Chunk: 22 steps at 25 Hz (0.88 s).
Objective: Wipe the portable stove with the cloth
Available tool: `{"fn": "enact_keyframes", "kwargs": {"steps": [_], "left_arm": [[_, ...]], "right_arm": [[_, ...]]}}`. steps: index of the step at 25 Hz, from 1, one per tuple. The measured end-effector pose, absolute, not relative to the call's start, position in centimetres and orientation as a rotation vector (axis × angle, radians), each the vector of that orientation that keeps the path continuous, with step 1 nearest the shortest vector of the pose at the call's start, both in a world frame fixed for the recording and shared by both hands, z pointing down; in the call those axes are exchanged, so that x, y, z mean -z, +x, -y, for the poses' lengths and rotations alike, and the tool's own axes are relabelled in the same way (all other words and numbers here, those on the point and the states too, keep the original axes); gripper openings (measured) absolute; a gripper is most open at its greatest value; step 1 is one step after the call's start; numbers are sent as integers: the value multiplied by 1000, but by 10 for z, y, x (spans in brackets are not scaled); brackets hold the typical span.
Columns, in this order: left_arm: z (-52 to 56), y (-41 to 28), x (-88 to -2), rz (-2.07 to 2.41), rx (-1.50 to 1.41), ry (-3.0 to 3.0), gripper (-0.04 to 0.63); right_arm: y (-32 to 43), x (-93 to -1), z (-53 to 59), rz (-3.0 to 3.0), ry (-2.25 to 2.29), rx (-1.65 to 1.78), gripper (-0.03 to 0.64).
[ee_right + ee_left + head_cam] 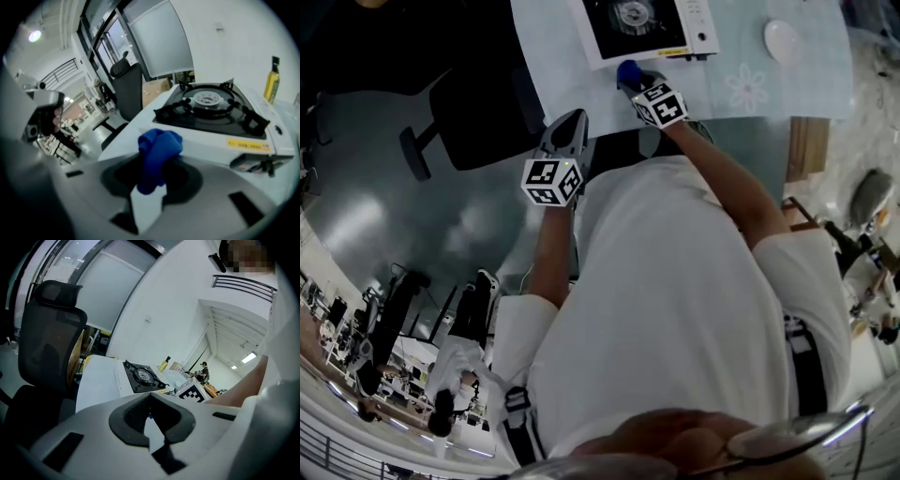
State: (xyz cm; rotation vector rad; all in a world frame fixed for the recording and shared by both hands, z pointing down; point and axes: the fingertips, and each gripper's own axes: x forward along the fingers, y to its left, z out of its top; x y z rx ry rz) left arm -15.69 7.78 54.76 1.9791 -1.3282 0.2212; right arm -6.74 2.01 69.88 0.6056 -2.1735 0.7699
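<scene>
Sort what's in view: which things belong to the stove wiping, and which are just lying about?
For the job:
- portable stove
- blue cloth, pinched in the right claw

Lying about:
- yellow bottle beyond the stove
- office chair
- small white dish on the table
- left claw, shut on nothing, idle

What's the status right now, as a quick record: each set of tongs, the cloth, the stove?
right tongs: shut on the blue cloth
left tongs: shut, nothing between them, held short of the table
portable stove: on the table, just beyond the cloth
contact: cloth appears not yet on the stove; can't confirm
</scene>
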Motion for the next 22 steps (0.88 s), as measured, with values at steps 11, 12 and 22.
{"fn": "enact_keyframes", "kwargs": {"steps": [11, 12, 22], "left_arm": [[-90, -177, -551, 1393, -169, 1923, 32], [-91, -179, -552, 1399, -164, 1918, 32], [-103, -198, -560, 1444, -122, 1865, 32]], "right_arm": [[-111, -696, -35, 2187, 488, -778, 132], [-114, -696, -36, 2187, 473, -768, 132], [-127, -683, -50, 2188, 297, -620, 132]]}}
